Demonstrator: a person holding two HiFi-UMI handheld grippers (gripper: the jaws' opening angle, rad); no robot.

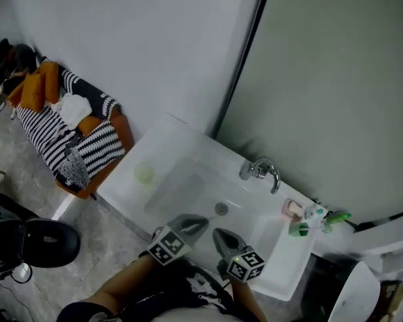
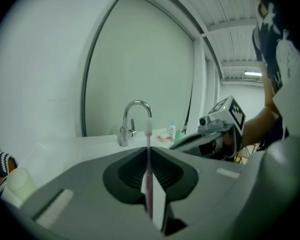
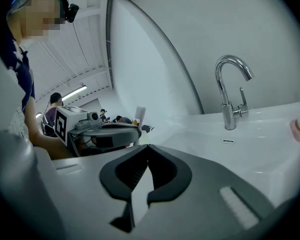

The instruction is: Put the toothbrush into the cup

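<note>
Grips the toothbrush (image 2: pixel 148 129) by its pink handle, low in the middle of the left gripper view, with the white head poking up past the tips toward the tap (image 2: pixel 133 120). Clamps it between the left tongs (image 2: pixel 149 150), pressed in from both sides, probably so that the free end can be steered into the cup first. Holds it in the air over the front edge of the sink (image 1: pixel 181 180), touching nothing but the tongs. Keeps the right tongs (image 3: pixel 148 148) closed tip to tip on nothing, just beside the left pair at the lower middle of the head view, seemingly free to steady something if needed. Shows what looks like the pale cup (image 1: pixel 144 173) on the white counter (image 1: pixel 121 188), left of the basin and up-left of both tongs, well apart from the brush. Leaves soap (image 1: pixel 292 208) and green bottles (image 1: pixel 322 219) at the right end of the counter, out of the way. Calls, by this reading, for a swing to the left and a downward tilt before any drop into the cup.
</note>
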